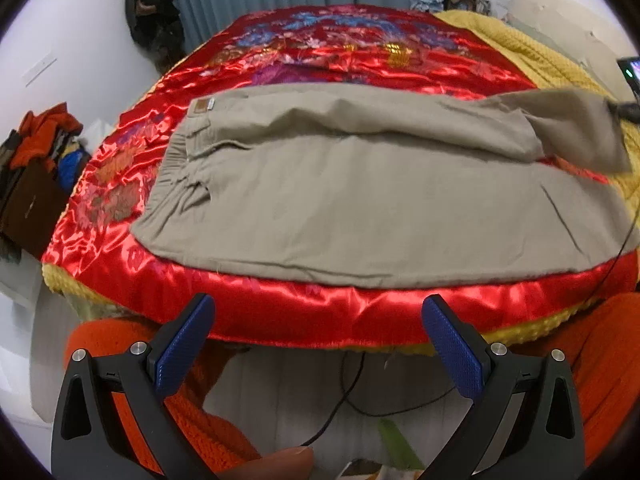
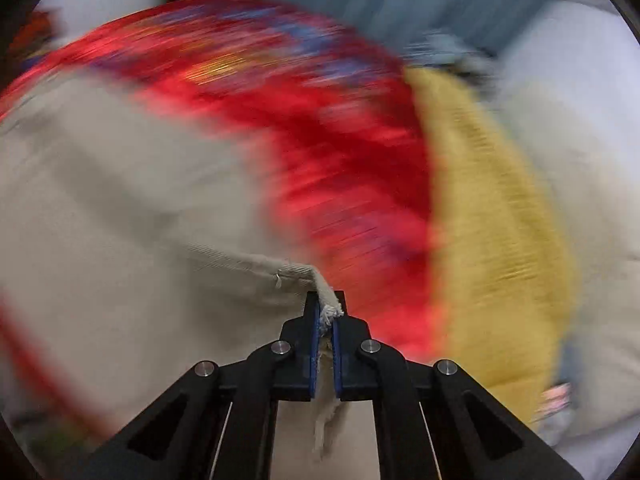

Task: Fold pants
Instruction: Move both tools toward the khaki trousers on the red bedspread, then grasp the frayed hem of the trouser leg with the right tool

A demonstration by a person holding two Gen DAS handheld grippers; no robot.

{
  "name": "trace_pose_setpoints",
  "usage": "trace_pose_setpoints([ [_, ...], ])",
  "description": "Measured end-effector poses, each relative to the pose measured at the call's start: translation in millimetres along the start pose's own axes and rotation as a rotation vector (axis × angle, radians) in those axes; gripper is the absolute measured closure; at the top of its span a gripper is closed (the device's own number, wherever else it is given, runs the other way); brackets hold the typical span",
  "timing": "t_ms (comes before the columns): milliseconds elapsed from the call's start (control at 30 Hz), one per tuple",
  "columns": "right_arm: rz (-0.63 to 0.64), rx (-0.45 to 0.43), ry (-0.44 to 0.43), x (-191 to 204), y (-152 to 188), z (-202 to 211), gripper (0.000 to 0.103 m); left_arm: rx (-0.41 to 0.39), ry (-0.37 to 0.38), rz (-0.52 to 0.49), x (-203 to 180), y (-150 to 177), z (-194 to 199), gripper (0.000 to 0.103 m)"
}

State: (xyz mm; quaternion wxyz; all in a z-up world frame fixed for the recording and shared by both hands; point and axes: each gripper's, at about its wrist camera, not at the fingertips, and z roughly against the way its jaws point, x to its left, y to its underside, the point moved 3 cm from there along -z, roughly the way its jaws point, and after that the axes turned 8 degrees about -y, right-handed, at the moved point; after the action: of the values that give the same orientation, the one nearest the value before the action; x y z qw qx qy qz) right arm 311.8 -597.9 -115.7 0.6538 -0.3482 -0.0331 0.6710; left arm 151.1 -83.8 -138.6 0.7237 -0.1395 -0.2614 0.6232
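Setting: red floral satin bedspread [image 1: 280, 64] over a yellow knitted blanket [image 1: 520, 48] on a bed.
Garment: beige cotton pants [image 1: 360, 208] spread across frame centre, waistband at centre left, far leg's end lifted at right edge.
Left gripper [image 1: 318, 344]: jaws wide apart, empty, low in frame before the bed's near edge.
Right gripper [image 2: 326, 320]: jaws closed on a frayed hem corner of the pants; surroundings blurred.
Progress: early, judging by layout; legs apparently being laid together, crosswise folds still left.
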Motion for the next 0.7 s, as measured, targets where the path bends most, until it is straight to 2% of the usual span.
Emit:
trace_pose_setpoints([
  [33, -0.056, 0.033, 0.098, -41, -12, -19, 0.093, -0.001, -0.002, 0.006, 2, -2, 0, 0.0],
  [100, -0.166, 0.145, 0.268, -103, -16, -48, 0.049, -0.006, -0.013, 0.018, 10, -5, -1, 0.0],
  [133, -0.21, 0.159, 0.306, -118, -14, -51, 0.047, -0.013, -0.018, 0.027, 14, -6, -1, 0.0],
  [167, -0.243, 0.141, 0.294, -121, -14, -50, 0.047, -0.019, -0.022, 0.035, 18, -9, -3, 0.0],
  [200, -0.266, 0.099, 0.245, -114, -16, -45, 0.047, -0.03, -0.027, 0.041, 24, -13, -8, 0.0],
  [267, -0.243, 0.029, 0.084, -72, -21, -42, 0.046, -0.042, -0.035, 0.03, 28, -24, -20, 0.0],
  [300, -0.201, 0.015, -0.059, -30, -25, -43, 0.046, -0.063, -0.038, 0.017, 29, -35, -28, 0.0],
  [367, -0.149, 0.006, -0.275, 32, -33, -42, 0.046, -0.122, -0.029, -0.002, 29, -54, -40, 0.0],
  [400, -0.107, -0.004, -0.425, 83, -43, -36, 0.046, -0.155, -0.03, -0.01, 27, -66, -50, 0.0],
  [467, -0.03, -0.017, -0.624, 160, -62, -22, 0.046, -0.208, -0.028, -0.01, 24, -85, -74, 0.0],
  [600, 0.165, -0.061, -0.867, 295, -114, 9, 0.046, -0.24, -0.08, -0.005, 20, -103, -145, 0.0],
  [667, 0.3, -0.071, -0.924, 353, -152, 9, 0.046, -0.19, -0.091, -0.015, 20, -94, -181, 0.001],
  [700, 0.348, -0.07, -0.926, 374, -163, 9, 0.046, -0.154, -0.059, -0.002, 21, -84, -196, 0.001],
])
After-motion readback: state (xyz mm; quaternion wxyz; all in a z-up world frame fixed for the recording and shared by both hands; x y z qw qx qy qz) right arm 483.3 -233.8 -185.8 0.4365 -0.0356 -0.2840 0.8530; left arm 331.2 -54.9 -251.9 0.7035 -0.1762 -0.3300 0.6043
